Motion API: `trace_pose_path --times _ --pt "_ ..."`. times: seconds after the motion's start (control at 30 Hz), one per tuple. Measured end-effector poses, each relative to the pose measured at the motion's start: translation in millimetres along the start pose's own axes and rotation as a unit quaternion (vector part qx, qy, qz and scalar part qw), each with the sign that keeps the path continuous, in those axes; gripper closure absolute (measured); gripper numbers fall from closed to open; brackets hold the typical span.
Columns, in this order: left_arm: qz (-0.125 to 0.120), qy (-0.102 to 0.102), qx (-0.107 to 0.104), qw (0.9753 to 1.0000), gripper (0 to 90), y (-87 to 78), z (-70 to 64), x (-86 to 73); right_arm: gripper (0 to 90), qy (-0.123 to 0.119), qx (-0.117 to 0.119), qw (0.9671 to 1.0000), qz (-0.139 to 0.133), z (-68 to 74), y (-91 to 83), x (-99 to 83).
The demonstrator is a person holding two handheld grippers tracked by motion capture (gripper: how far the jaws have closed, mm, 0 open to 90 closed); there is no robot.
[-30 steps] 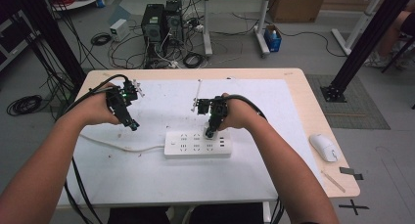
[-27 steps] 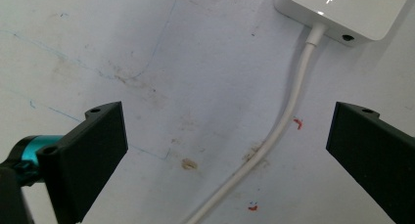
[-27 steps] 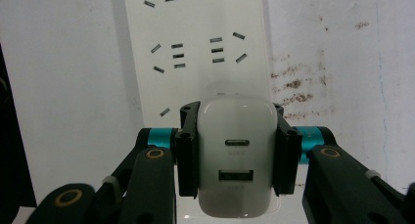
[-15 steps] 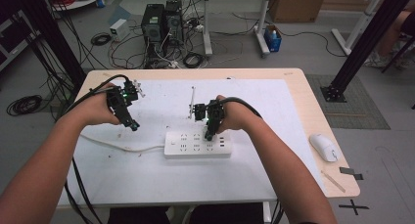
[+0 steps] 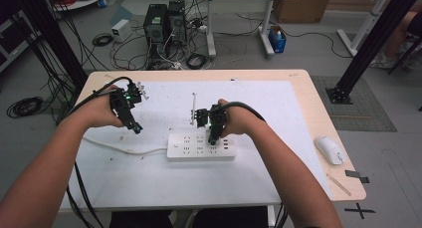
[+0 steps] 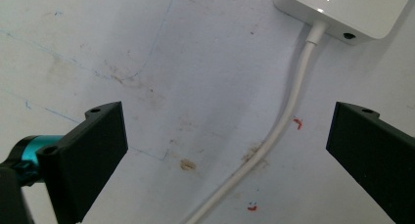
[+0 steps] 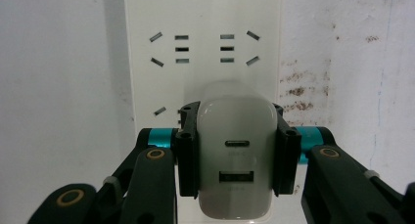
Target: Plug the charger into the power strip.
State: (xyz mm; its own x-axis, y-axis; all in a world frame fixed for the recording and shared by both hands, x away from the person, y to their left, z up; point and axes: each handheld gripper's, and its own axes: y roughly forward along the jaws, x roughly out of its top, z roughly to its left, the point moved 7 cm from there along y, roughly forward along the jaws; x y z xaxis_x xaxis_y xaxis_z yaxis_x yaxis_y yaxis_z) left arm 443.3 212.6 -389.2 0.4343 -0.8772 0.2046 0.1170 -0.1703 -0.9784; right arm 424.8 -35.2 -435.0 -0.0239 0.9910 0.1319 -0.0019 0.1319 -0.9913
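Right gripper [image 7: 237, 165] shifted left, fingers clamping charger [image 7: 237, 155] between them, over power strip [image 7: 203, 62]

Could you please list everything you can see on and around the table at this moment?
Power strip: one, white, mid-table on the mat.
Strip cable: one, white, running left.
USB charger: one, white, clamped over the strip.
White mat: one, covering the table.
Mouse: one, white, right edge.
Computer towers: two, black, on the floor beyond.
Left gripper: black, jaws apart, above the cable.
Right gripper: black, holding the charger.
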Motion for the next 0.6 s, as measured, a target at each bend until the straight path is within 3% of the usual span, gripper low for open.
trace_pose_path --times 0.23,0.33,0.5,0.6 --pt "0.004 0.001 0.0 1.0 1.7 0.4 -0.1 2.5 63.1 -0.01 -0.014 0.9997 0.016 2.7 0.7 2.8" --pt "0.004 0.003 0.0 1.0 1.7 0.6 -1.7 3.9 63.1 -0.006 -0.009 0.9999 0.005 1.2 1.5 1.4" --pt "0.004 0.006 0.0 1.0 1.7 0.6 -3.3 5.6 63.1 -0.01 -0.021 0.9996 0.016 3.2 2.6 3.6" --pt "0.004 0.008 0.0 1.0 1.7 0.9 -3.6 6.2 63.1 -0.003 -0.012 0.9999 0.011 1.8 2.4 2.4"
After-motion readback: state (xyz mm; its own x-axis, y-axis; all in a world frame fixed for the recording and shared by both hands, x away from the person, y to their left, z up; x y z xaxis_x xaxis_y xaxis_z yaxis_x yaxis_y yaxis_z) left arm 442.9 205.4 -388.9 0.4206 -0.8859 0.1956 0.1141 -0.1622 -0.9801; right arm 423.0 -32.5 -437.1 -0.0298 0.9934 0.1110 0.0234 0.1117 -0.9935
